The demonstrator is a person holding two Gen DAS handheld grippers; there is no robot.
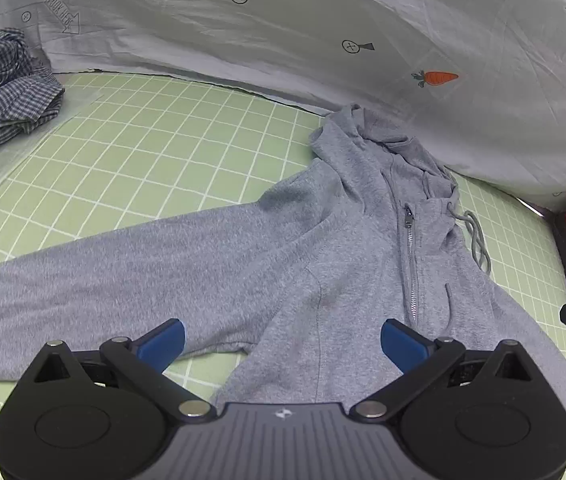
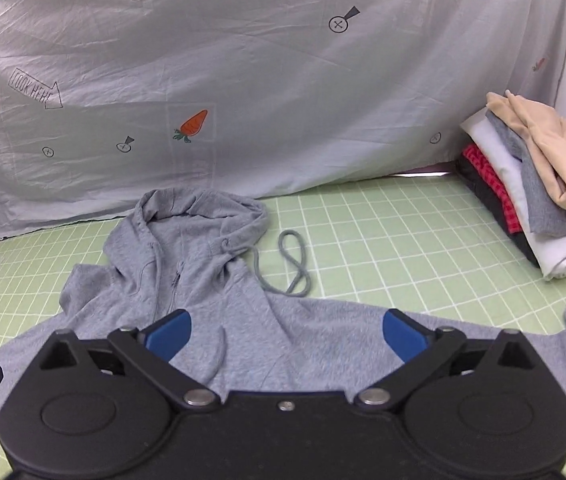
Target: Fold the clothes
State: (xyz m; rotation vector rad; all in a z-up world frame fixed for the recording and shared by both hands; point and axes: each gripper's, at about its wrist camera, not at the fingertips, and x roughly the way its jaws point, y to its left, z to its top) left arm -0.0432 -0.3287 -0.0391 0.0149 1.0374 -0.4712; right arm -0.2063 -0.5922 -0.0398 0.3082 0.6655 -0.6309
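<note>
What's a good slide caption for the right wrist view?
Open right gripper above a spread grey zip hoodie on a green grid mat, folded clothes stack nearby.

The left hand-held gripper [image 1: 283, 340] is built of matte black plastic: two rounded, disc-like housings at either side, each with a shallow circular recess, and angled black link bars running from them up to the fingers. Silver pivot pins shine at the joints of those bars. Its fingers [image 1: 163, 342] end in blue pads. Between the discs sits a grey ribbed centre plate with a small white emblem. The right hand-held gripper [image 2: 287, 334] has the same black discs, link bars, silver pins and blue-padded fingers [image 2: 169, 338], but its centre section is plain black, with one small silver screw in the middle.
</note>
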